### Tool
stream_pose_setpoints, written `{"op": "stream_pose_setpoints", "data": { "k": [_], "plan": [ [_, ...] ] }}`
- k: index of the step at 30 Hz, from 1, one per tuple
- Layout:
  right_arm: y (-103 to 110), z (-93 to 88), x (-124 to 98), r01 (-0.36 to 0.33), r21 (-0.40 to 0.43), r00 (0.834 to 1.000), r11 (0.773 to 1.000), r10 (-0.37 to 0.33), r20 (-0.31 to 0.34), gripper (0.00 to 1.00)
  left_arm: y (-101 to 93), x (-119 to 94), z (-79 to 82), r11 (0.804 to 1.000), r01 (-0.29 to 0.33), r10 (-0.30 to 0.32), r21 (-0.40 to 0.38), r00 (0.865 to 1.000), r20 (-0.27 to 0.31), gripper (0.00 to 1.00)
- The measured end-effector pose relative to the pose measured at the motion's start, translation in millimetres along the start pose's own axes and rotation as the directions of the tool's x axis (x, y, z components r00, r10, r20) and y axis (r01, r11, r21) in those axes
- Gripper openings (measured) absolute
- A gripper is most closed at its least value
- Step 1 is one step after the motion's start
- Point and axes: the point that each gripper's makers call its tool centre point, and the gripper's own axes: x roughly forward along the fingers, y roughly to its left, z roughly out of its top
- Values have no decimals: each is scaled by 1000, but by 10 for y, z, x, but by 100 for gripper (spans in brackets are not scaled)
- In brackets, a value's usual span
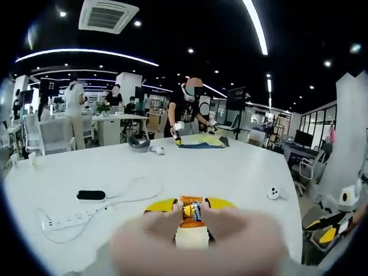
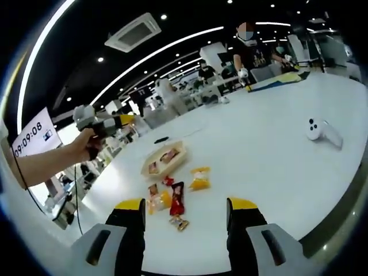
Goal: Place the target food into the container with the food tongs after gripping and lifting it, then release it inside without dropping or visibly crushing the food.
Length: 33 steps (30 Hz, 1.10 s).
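On your white counter (image 1: 241,167): a power strip (image 1: 68,219) with its cable, a black oblong device (image 1: 91,195), and a white controller (image 2: 322,131). Beyond, you have people standing by desks; a wall screen (image 2: 33,139) possibly reads 09:09:08.

In the right gripper view we see our right tool (image 2: 184,221) with its jaws spread wide apart, holding nothing. To its left, our bare hand (image 2: 86,141) holds the left tool (image 2: 123,119) raised, forearm outstretched.
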Motion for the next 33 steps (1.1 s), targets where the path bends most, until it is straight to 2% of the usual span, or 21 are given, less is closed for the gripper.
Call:
{"op": "stream_pose_setpoints", "data": {
  "k": [5, 8, 15, 27, 29, 33],
  "plan": [
    [21, -13, 4, -10, 9, 1000, 1000, 10, 1, 56, -20, 85, 13, 1000, -1, 1, 0, 1000, -7, 17],
    [17, -5, 1, -9, 14, 1000, 1000, 9, 5, 55, -2, 131, -16, 999, -26, 27, 34, 999, -39, 19],
    [-84, 44, -34, 25, 31, 999, 999, -26, 32, 55, 4, 177, -5, 999, -29, 31, 35, 998, -46, 20],
    [-77, 33, -39, 32, 33, 999, 999, -33, 35, 55, 121, 68, -39, 998, -58, 58, 5, 997, -43, 21],
    [-62, 28, -29, 28, 30, 999, 999, -29, 31, 55, 150, 33, -61, 997, -79, 79, 18, 995, -54, 21],
    [-26, 18, -3, 18, 19, 1000, 1000, -18, 21, 55, 121, -8, -73, 997, -73, 75, 38, 995, -60, 21]
  ]
}}
